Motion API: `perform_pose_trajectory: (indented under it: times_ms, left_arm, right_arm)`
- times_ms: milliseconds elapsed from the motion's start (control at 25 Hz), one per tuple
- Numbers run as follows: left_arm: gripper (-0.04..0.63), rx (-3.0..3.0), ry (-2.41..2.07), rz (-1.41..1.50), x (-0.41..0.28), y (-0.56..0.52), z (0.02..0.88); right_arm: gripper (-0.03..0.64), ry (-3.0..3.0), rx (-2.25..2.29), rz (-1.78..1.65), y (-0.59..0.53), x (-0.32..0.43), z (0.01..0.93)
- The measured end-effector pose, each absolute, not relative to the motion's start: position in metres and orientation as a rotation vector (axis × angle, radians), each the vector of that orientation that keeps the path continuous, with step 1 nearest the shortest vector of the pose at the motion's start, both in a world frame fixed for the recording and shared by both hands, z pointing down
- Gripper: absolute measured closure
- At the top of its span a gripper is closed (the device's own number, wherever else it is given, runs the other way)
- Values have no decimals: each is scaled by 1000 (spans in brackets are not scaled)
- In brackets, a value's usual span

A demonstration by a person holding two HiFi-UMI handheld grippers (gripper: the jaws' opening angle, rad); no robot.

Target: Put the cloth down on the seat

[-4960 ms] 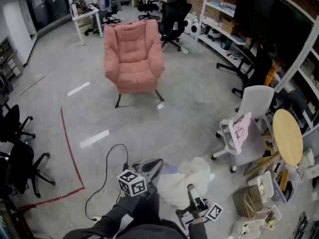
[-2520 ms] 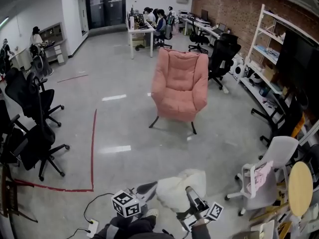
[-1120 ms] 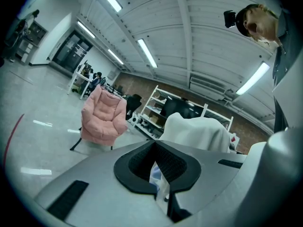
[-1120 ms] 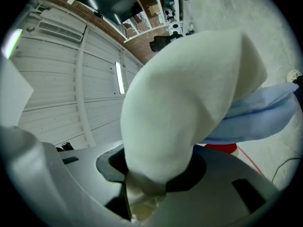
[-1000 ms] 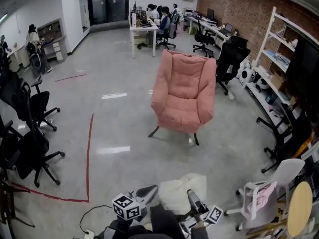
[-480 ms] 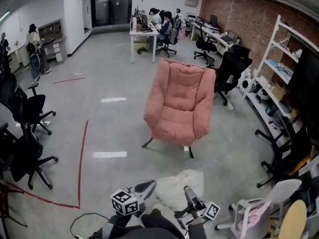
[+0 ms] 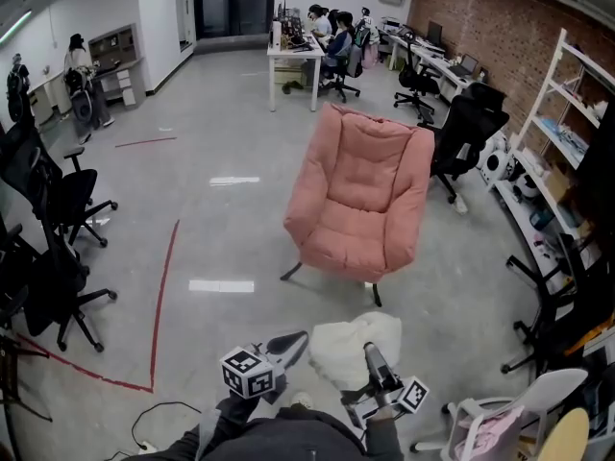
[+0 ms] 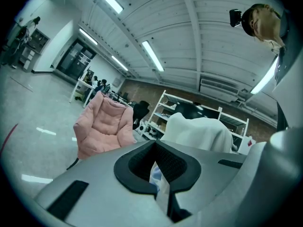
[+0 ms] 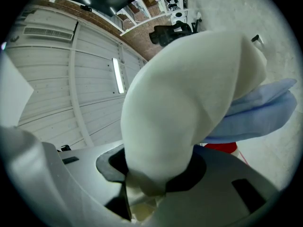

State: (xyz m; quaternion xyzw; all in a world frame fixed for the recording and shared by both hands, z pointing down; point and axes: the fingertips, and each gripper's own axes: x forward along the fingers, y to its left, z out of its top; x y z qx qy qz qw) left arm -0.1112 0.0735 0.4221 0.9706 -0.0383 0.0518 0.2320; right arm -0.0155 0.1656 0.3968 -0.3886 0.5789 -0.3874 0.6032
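A pink armchair [image 7: 360, 195] stands on the grey floor ahead of me, its seat [image 7: 341, 248] bare. A bunched white cloth [image 7: 351, 349] hangs between my two grippers low in the head view, short of the chair. My left gripper [image 7: 296, 340] is shut on a pale edge of the cloth [image 8: 158, 181]; the pink armchair [image 8: 102, 129] shows beyond its jaws. My right gripper [image 7: 369, 353] is shut on the cloth [image 9: 189, 103], which bulges over the jaws and fills that view, with a pale blue layer [image 9: 258, 112] beside it.
Black office chairs [image 7: 48, 257] stand at the left, inside a red tape line [image 7: 163, 291]. Another black chair [image 7: 471, 128] sits right behind the armchair. A white chair [image 7: 519, 411] is at bottom right, shelves [image 7: 577, 94] along the right wall. People sit at desks [image 7: 298, 51] far back.
The armchair has come nearer in the head view over the last seconds and now sits just ahead. Both grippers keep the same hold on the cloth.
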Motion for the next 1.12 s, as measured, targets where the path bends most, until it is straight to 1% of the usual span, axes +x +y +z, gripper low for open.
perform_pose_trajectory:
  times_ms: [400, 920, 1120]
  left_arm:
    - [588, 2657, -135, 149, -79, 50, 434]
    - [588, 2616, -177, 192, -96, 60, 450]
    - [588, 2594, -177, 217, -92, 59, 461]
  right_arm:
    - [448, 1340, -869, -964, 137, 9, 413]
    - [448, 1315, -819, -1033, 138, -19, 432]
    - [448, 1276, -805, -1051, 137, -16, 442]
